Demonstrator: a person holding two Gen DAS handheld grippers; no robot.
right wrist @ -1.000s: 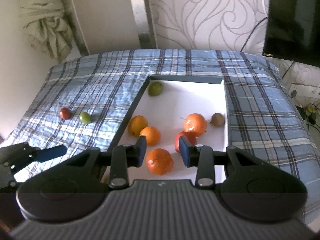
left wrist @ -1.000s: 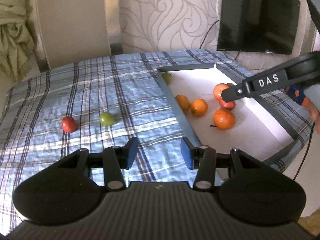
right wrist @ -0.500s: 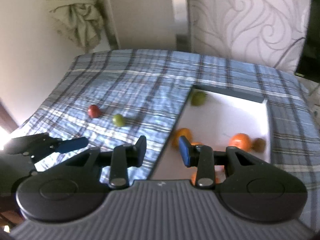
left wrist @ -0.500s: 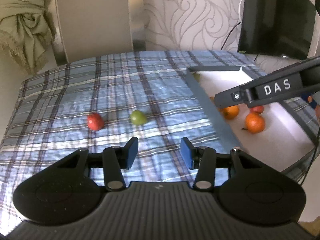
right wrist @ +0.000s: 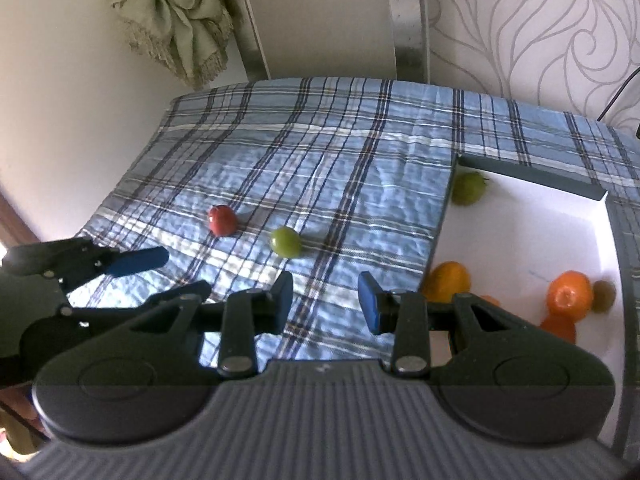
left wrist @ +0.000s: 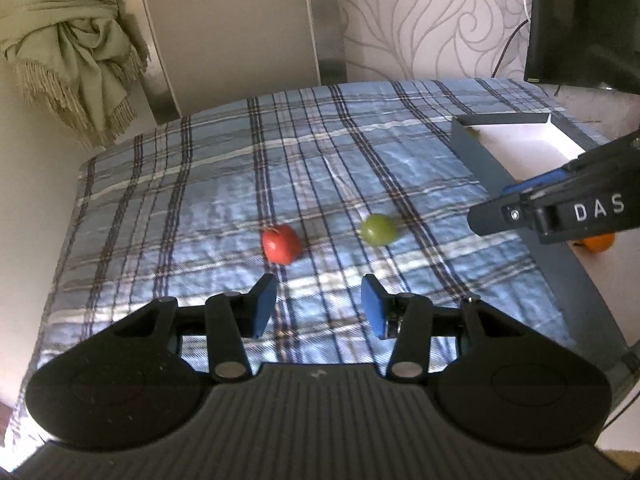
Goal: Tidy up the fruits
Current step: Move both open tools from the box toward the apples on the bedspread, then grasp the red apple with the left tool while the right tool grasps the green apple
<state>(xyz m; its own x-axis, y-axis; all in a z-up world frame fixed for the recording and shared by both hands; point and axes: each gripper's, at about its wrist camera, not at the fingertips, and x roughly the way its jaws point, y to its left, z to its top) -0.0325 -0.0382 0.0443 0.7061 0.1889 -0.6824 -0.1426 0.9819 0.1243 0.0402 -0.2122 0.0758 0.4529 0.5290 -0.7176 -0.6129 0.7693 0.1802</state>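
Observation:
Two loose fruits lie on the blue plaid cloth (left wrist: 192,200): a red fruit (left wrist: 281,244) (right wrist: 222,220) and a green fruit (left wrist: 378,230) (right wrist: 285,242) to its right. My left gripper (left wrist: 318,305) hovers just short of them, open, nothing between its blue pads. My right gripper (right wrist: 325,301) is open too and hangs over the cloth near the left wall of the grey tray (right wrist: 532,172), with the green fruit ahead of it. In the tray's white bed lie a green fruit (right wrist: 468,188), oranges (right wrist: 446,280) (right wrist: 570,294) and a small brown fruit (right wrist: 603,296).
The tray (left wrist: 480,152) stands at the right end of the table. A dark screen (left wrist: 584,20) leans at the back right, and a fringed cloth (left wrist: 72,48) hangs at the back left. The table's left edge runs along a pale wall. Each gripper shows in the other's view (left wrist: 504,204) (right wrist: 180,274).
Both grippers have swung left, off the tray and over the cloth toward the red and green fruits. Their jaws stand as before. The fruits have not moved.

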